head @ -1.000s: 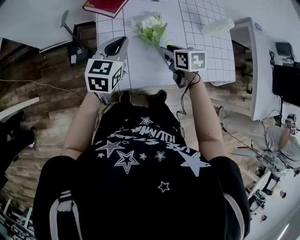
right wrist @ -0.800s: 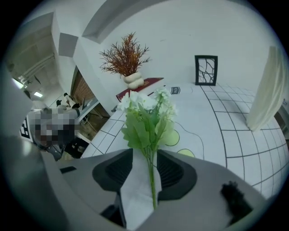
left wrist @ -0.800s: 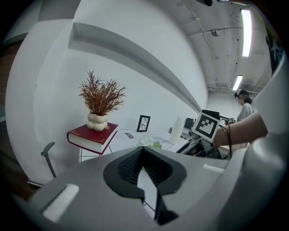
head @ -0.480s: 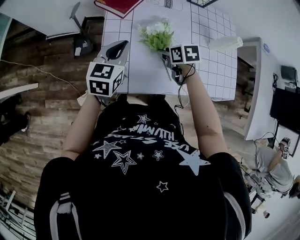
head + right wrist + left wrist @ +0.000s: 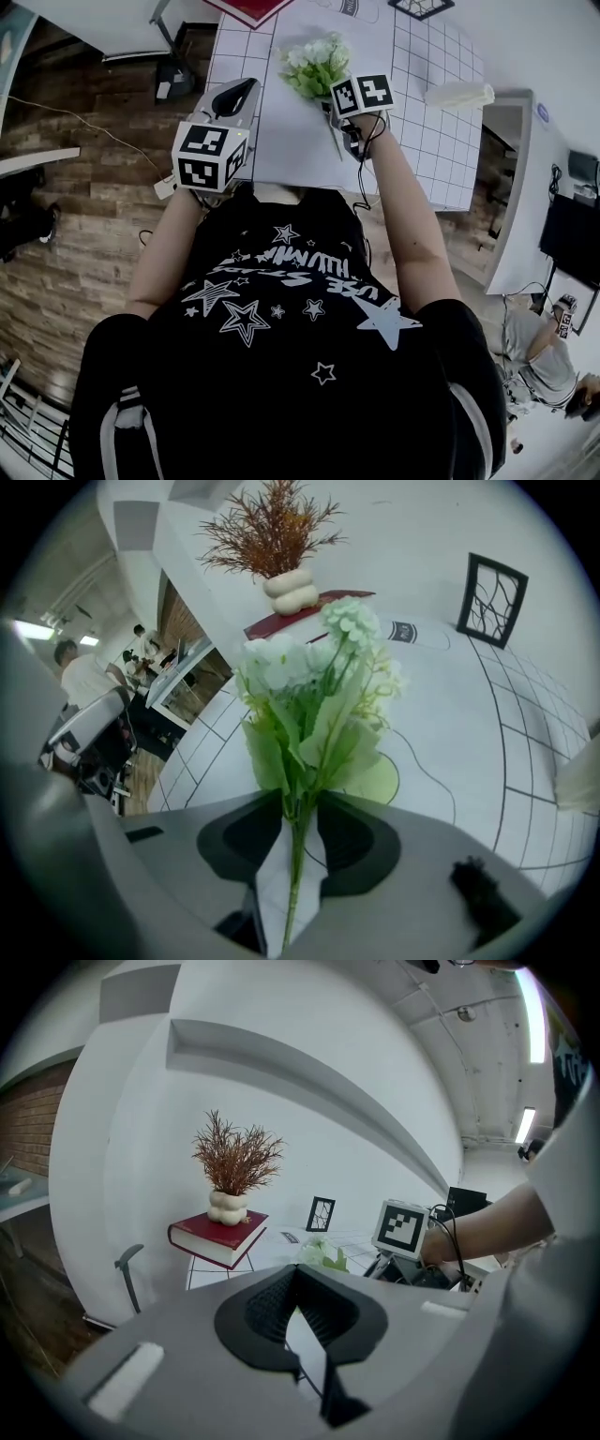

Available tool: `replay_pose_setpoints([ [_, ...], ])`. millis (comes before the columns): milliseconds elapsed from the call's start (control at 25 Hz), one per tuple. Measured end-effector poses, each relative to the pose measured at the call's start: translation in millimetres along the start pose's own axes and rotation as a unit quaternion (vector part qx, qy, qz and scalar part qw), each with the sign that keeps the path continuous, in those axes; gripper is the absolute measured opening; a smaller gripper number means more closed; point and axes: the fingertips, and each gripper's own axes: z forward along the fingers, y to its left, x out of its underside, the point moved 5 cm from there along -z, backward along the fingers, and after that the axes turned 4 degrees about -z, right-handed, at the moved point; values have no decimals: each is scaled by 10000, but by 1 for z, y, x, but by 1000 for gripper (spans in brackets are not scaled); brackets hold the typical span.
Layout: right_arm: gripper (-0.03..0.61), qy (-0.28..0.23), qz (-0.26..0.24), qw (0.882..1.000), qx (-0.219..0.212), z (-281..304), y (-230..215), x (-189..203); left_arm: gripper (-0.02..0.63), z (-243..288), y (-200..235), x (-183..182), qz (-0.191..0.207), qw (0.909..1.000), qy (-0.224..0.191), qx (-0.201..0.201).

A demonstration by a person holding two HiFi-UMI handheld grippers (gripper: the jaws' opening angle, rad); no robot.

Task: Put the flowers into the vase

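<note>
— Looking for the flowers (image 5: 314, 64)?
— Lying flat on the gridded bench (image 5: 281, 141), pinched low on the stem by the right gripper (image 5: 298, 805) (jaws just closing in from both sides).
— And the left gripper (image 5: 296, 1271)?
— Held over the bench's left edge, jaws shut on nothing.
— Anything beyond the blooms?
— A white vase (image 5: 228, 1207) crowded with dried twigs (image 5: 236, 1155), perched on a red book (image 5: 217, 1235). Black frame (image 5: 321, 1213) to its right, pale roll (image 5: 457, 94) off to the side.
</note>
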Motion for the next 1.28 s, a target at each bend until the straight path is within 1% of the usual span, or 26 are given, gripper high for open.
replay_pose_setpoints([
  [80,115,102,148,9998,-46,1,-2,0,9,-1,-1,0,8,10000,-10,-33],
  [160,103,191,157,9996,-102,2,-3,-1,9,-3,0,0,-9,10000,-31,-89],
  [280,89,153,252,9991,-305,2,-7,-1,9,-5,-3,-2,-23,9998,-85,-170],
  [400,74,-74,417,9974,-580,0,-9,2,9,-6,-8,-3,16,9997,-114,-227],
  [640,61,-510,310,9947,-841,-11,-8,3,9,-7,-16,-4,56,9991,-118,-396],
  [800,60,-949,242,9895,-1066,-31,-10,-1,9,0,-20,-4,66,9987,-111,-494],
  [920,60,-1342,265,9819,-1312,-54,-12,-6,9,9,-26,-5,71,9984,-110,-547],
  [1040,60,-1768,263,9707,-1608,-81,-15,-11,9,20,-39,-6,78,9982,-104,-578],
  [1280,60,-2590,-132,9443,-2028,-144,-24,-22,9,49,-77,-10,139,9977,-128,-648],
])
